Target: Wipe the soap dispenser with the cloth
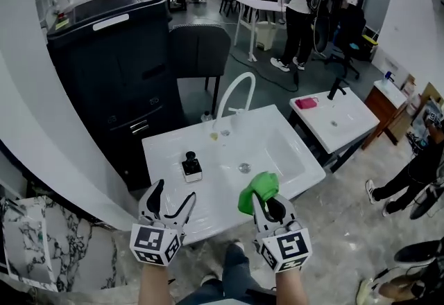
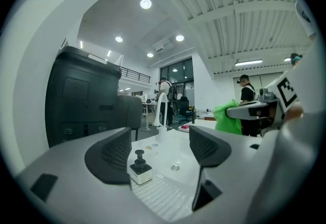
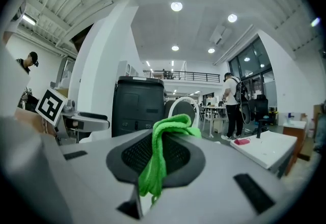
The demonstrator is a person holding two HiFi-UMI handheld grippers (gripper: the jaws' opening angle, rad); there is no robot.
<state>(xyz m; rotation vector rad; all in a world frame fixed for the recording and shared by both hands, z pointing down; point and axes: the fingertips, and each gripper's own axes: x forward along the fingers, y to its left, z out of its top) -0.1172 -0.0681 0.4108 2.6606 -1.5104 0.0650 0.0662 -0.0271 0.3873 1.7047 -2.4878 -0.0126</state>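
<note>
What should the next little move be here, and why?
Probably the left gripper should ease forward and close on the soap dispenser to steady it. Its jaws stand open and empty, and the dispenser stands untouched just ahead of them on the sink. The right gripper is shut on the green cloth, which hangs clear of the dispenser, ready to wipe.

Grey floor [image 1: 347, 213], tall dark cabinet [image 1: 118, 68], dark chair [image 1: 200, 47], white desks [image 1: 260, 5], round ceiling lights [image 3: 177, 6], large windows [image 3: 249, 73]
</note>
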